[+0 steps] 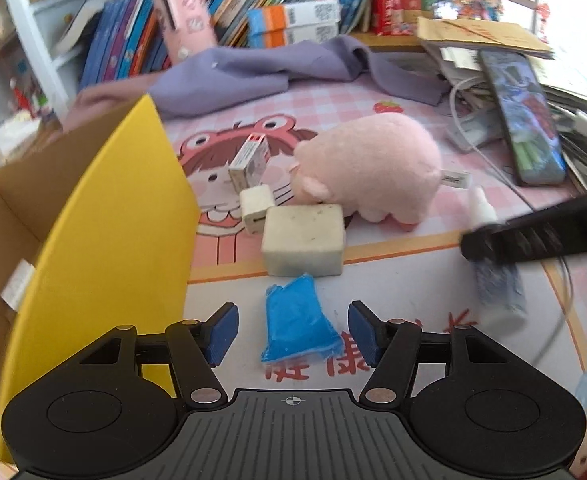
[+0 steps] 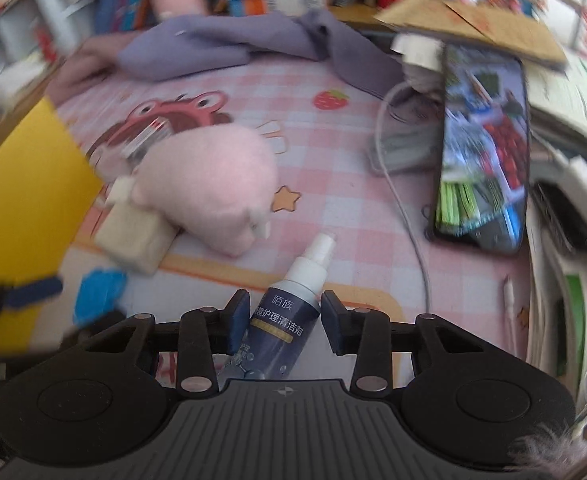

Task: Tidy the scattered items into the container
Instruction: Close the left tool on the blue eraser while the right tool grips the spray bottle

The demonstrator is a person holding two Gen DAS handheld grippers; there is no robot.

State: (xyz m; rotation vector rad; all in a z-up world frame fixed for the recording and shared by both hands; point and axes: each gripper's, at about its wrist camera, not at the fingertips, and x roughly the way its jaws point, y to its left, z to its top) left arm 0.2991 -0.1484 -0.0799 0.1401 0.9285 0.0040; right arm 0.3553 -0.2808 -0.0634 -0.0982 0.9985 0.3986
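Note:
My left gripper (image 1: 293, 330) is open, its blue pads on either side of a blue packet (image 1: 297, 326) lying on the mat. Beyond it lie a cream block (image 1: 303, 240), a white charger cube (image 1: 256, 206), a small box (image 1: 249, 162) and a pink plush pig (image 1: 373, 166). The yellow cardboard box (image 1: 105, 216) stands open at the left. My right gripper (image 2: 285, 318) is open around a dark blue spray bottle (image 2: 281, 322) with a white nozzle, lying on the mat. The bottle (image 1: 493, 276) and right gripper also show in the left wrist view.
A phone (image 2: 483, 148) leans at the right on stacked papers (image 2: 565, 92), with a white cable (image 2: 403, 200) and a power strip (image 2: 405, 148) beside it. A purple cloth (image 1: 293, 68) lies at the back before a row of books (image 1: 221, 4). The pink mat (image 2: 353, 184) covers the table.

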